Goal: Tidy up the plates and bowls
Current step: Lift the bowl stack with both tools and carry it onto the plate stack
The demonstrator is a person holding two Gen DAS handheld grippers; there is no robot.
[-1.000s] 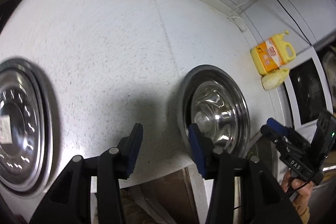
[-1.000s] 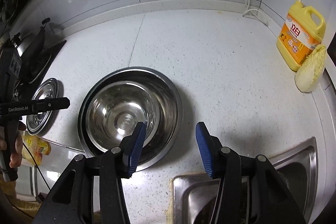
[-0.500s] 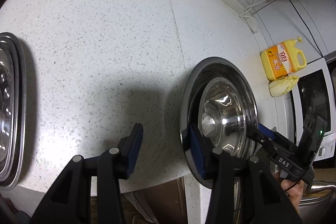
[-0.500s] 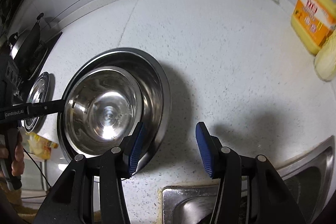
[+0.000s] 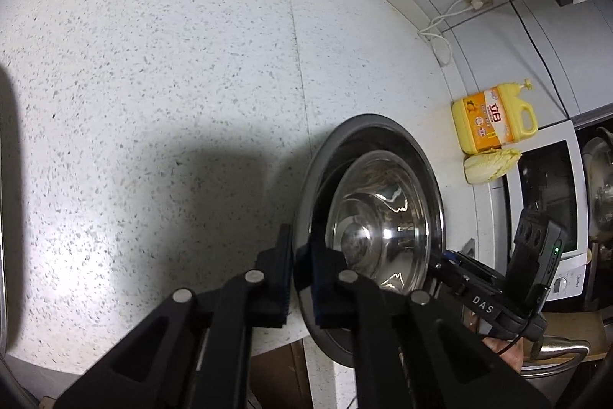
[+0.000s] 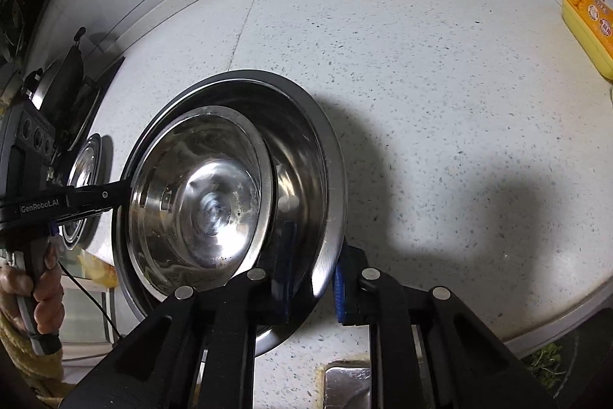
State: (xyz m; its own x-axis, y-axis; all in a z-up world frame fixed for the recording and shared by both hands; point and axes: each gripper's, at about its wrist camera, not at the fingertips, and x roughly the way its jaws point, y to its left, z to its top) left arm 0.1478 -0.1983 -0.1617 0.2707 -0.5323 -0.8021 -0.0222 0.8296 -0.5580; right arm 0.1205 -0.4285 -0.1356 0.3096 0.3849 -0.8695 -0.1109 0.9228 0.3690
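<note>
So I've got both tongs pinched on the rim of the big steel bowl [image 6: 306, 148] at the front edge of the worktop [image 6: 440, 102], left tongs [image 5: 300, 275] one side, right tongs [image 6: 312, 275] opposite, with the smaller bowl [image 6: 199, 194] sitting inside it.

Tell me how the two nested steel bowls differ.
The large bowl is wider and deeper; the small bowl sits inside it, off-centre toward its left side. Both grippers, left and right, clamp the large bowl's rim; neither touches the small bowl. Both are shiny, empty stainless steel.
</note>
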